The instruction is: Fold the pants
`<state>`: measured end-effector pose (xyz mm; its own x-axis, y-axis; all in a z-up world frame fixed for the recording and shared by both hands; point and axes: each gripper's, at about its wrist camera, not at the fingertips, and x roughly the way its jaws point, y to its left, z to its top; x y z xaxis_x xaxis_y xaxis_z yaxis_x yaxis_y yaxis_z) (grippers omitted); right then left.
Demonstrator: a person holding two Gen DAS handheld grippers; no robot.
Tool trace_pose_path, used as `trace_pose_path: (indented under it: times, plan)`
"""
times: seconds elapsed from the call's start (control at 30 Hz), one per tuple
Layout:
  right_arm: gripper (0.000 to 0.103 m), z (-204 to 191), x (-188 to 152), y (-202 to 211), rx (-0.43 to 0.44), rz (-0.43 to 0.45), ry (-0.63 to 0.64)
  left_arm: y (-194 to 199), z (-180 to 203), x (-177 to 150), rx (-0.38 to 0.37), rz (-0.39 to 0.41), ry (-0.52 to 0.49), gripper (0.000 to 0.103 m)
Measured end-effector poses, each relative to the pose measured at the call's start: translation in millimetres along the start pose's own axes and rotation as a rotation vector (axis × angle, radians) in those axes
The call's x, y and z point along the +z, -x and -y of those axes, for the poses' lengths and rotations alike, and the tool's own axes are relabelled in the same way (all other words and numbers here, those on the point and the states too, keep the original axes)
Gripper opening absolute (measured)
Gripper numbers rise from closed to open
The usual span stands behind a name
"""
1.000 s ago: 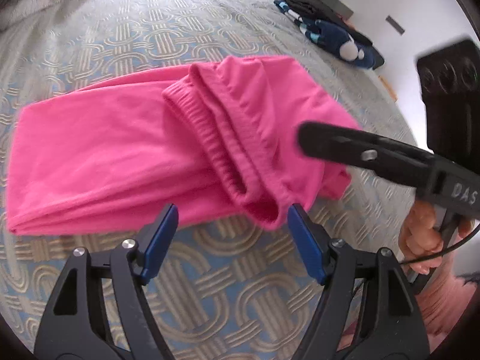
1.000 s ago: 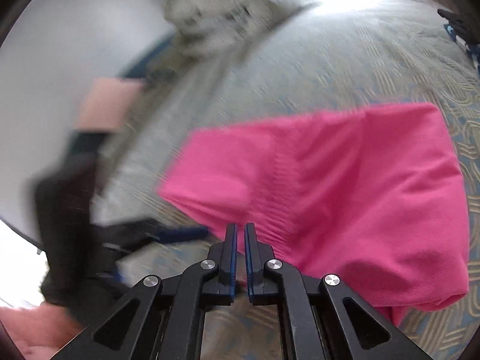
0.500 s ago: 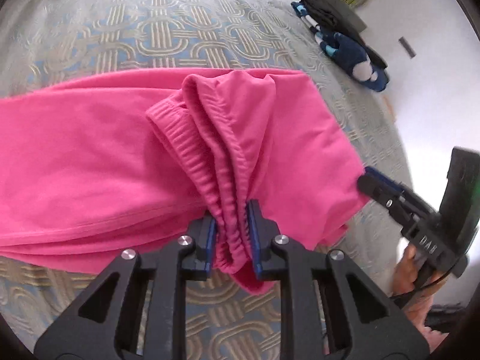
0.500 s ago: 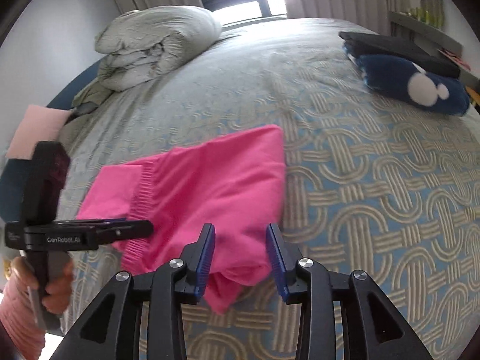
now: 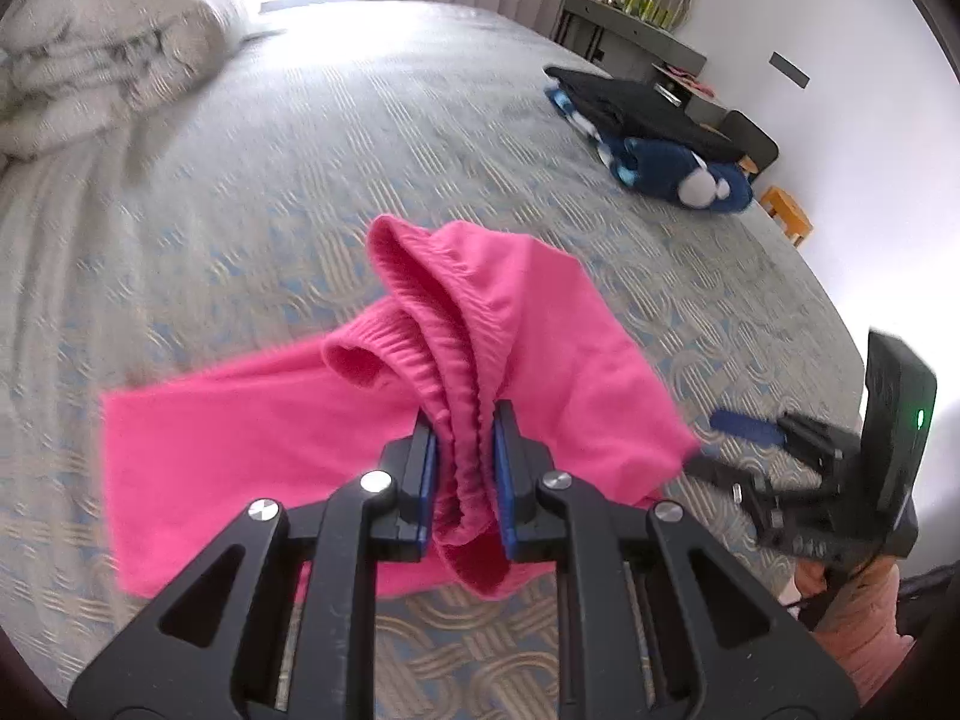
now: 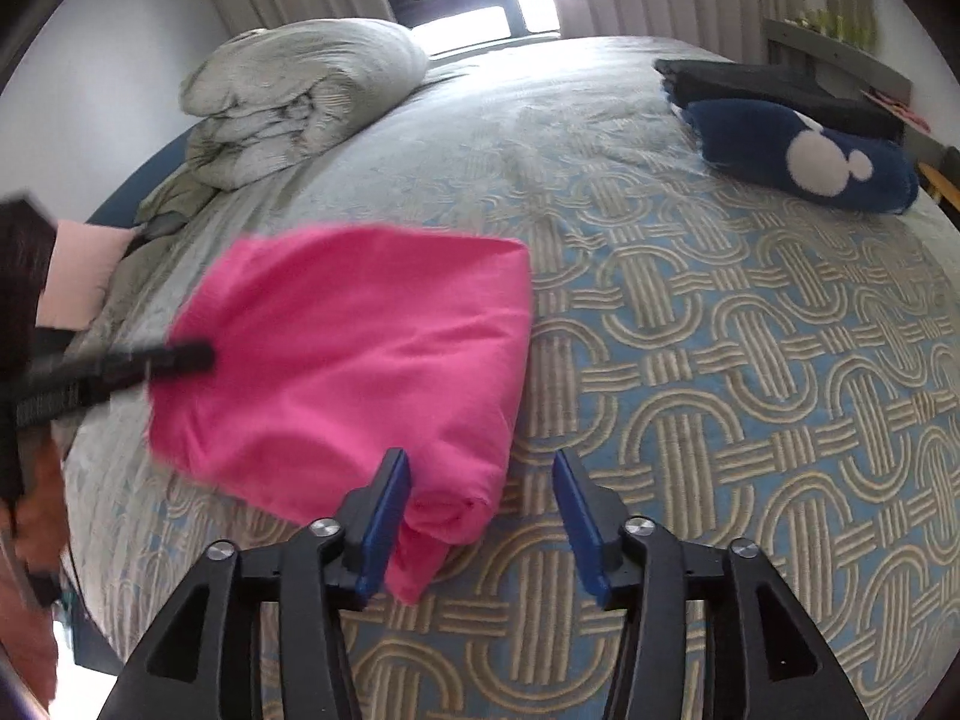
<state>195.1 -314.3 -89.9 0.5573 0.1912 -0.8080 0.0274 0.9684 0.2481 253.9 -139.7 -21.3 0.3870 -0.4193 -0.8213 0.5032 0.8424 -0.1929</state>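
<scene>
Waistband [image 5: 465,420] pinched (left gripper [image 5: 465,474]); bedspread [image 6: 750,360] open rightward.

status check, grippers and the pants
Left gripper shut on pink pants waistband, lifting. Right gripper open, jaws just widened, pants corner between. Bedspread ahead clear.

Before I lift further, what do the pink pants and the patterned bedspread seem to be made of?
Bright pink pants: soft matte knit, probably cotton jersey or fleece; they drape limply, and the ribbed waistband bunches in the left tool.
Blue-and-beige patterned bedspread: woven textile, likely jacquard; the interlocking loops look raised and slightly glossy, though that is hard to confirm.
</scene>
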Motion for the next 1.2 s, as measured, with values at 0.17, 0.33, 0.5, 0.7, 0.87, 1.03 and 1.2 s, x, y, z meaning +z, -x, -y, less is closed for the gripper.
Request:
trace_pose_path:
  times: [0.17,0.33,0.5,0.7,0.87,1.03,1.2]
  plan:
    - [0.065,-17.2,-9.1,-15.8,0.042,-0.057,0.057,15.4,-20.9,11.5,0.057,0.031,0.022,0.018]
    - [0.065,-38.5,-12.1,-36.5,0.05,-0.091,0.084,30.7,-45.6,7.8,0.069,0.048,0.082,0.018]
    - [0.065,-48.8,-12.1,-52.5,-0.004,-0.107,0.1,34.2,-67.2,-1.0,0.107,0.032,0.113,0.018]
    - [0.06,-51.0,-13.5,-59.0,-0.023,-0.116,0.099,42.6,-84.7,2.5,0.12,0.024,0.13,0.018]
    - [0.035,-78.4,-20.0,-50.0,-0.008,-0.085,0.244,55.3,-89.5,-1.3,0.168,0.041,0.096,0.018]
    - [0.029,-88.7,-17.8,-44.9,0.009,-0.057,0.278,45.7,-116.5,-16.8,0.196,0.022,0.147,0.019]
    - [0.033,-92.4,-20.7,-45.9,0.05,-0.087,0.278,4.8,-149.6,-43.4,0.204,-0.074,0.241,0.019]
